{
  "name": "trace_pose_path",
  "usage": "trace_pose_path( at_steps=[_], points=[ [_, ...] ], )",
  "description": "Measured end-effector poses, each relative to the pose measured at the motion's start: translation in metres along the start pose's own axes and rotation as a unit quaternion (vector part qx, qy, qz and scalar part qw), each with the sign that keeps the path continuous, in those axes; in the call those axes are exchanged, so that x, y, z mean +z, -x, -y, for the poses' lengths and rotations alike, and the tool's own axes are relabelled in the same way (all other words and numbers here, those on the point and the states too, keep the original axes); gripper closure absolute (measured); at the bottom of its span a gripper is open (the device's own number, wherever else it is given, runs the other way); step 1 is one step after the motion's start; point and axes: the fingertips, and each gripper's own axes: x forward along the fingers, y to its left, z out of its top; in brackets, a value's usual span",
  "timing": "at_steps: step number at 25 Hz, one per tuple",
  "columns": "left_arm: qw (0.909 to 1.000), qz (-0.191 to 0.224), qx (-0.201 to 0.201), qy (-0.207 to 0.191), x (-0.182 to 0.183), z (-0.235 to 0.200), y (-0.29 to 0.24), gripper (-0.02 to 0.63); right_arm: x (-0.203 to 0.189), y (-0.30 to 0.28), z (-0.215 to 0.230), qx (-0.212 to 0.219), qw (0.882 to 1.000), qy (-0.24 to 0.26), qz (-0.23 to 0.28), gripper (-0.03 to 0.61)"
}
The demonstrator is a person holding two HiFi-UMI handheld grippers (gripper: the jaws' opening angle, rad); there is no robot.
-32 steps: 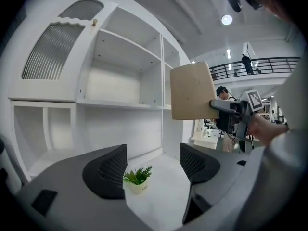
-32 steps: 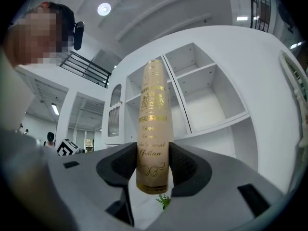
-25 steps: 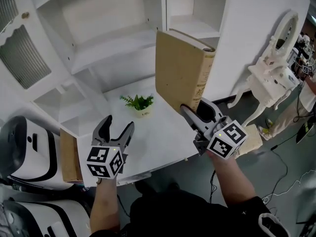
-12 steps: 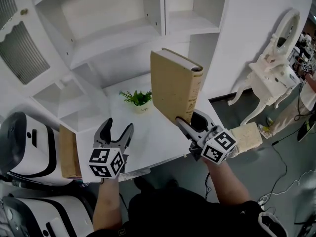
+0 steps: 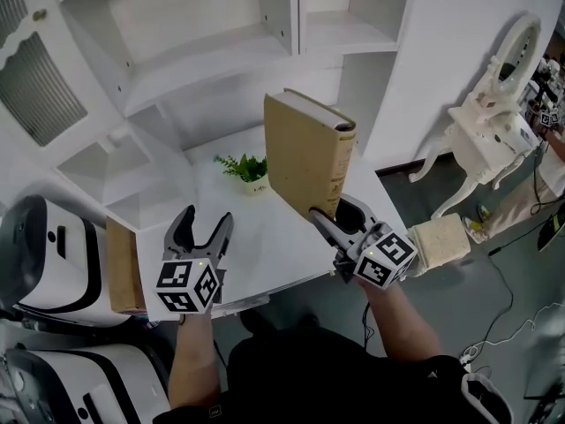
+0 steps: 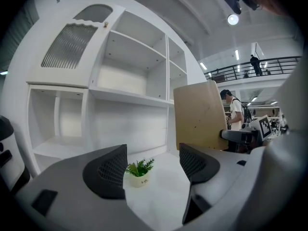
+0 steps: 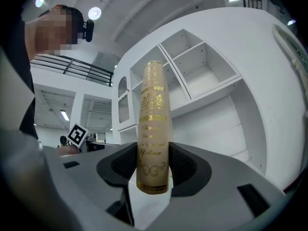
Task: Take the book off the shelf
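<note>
A thick tan book (image 5: 309,153) with a gold-printed spine (image 7: 154,129) stands upright in the air, clear of the white shelf unit (image 5: 203,51). My right gripper (image 5: 336,222) is shut on the book's lower end, one jaw on each cover. In the left gripper view the book's cover (image 6: 199,114) shows at the right. My left gripper (image 5: 203,230) hangs open and empty over the white counter (image 5: 274,237), at the left. Between its jaws I see a small potted plant (image 6: 138,172).
The potted plant (image 5: 247,170) sits on the counter behind the book. A second tan book (image 5: 122,268) leans at the counter's left edge by white machines (image 5: 40,254). A white ornate table with a mirror (image 5: 494,122) stands at the right, with cables on the floor.
My right gripper has carried the book down and to the left, away from the shelf and closer to me. My left gripper has barely moved.
</note>
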Motion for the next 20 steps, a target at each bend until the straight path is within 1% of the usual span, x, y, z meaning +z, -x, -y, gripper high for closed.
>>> trace_pose_path(
  at_steps=[8, 20],
  points=[
    [1.0000, -0.004, 0.004, -0.002, -0.004, -0.009, 0.001, 0.259, -0.008, -0.005, 0.000, -0.008, 1.000, 0.026, -0.014, 0.376],
    [0.9999, -0.008, 0.004, -0.007, -0.001, -0.019, -0.004, 0.259, -0.007, -0.016, 0.004, -0.012, 0.999, 0.029, -0.012, 0.376]
  ],
)
